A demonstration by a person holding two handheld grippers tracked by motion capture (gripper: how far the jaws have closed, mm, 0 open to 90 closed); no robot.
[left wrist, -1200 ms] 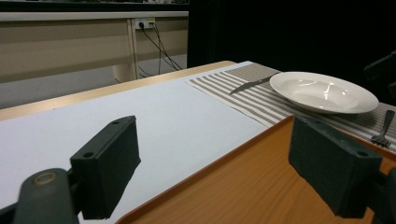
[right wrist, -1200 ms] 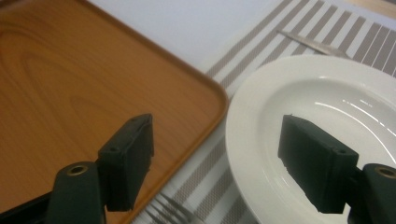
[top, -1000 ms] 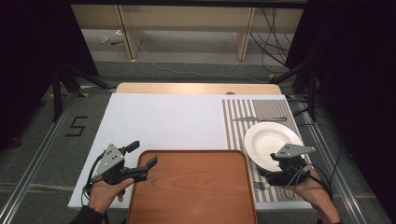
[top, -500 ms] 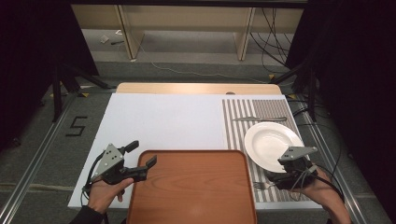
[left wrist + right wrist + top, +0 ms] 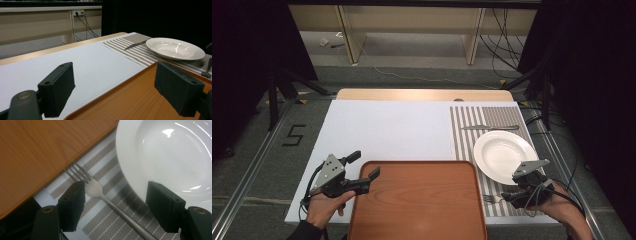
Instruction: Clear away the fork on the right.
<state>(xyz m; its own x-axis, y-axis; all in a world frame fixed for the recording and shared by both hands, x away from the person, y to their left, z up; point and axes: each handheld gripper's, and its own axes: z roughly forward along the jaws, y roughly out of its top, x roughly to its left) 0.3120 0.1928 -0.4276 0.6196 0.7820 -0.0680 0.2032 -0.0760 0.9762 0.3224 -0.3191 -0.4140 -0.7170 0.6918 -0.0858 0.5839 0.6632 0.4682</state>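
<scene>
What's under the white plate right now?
The plate sits on the striped placemat, beside the fork and in front of the knife. Anything directly beneath the plate is covered.

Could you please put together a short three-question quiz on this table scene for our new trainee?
1. True or false: the fork lies between the open jaws of the right tongs.
2. What lies on the striped placemat beyond the white plate? A spoon, B knife, C cup.
3. Fill in: the left tongs hang open over the corner of the wooden ____.

Key:
1. True.
2. B, the knife.
3. Tray.
</scene>
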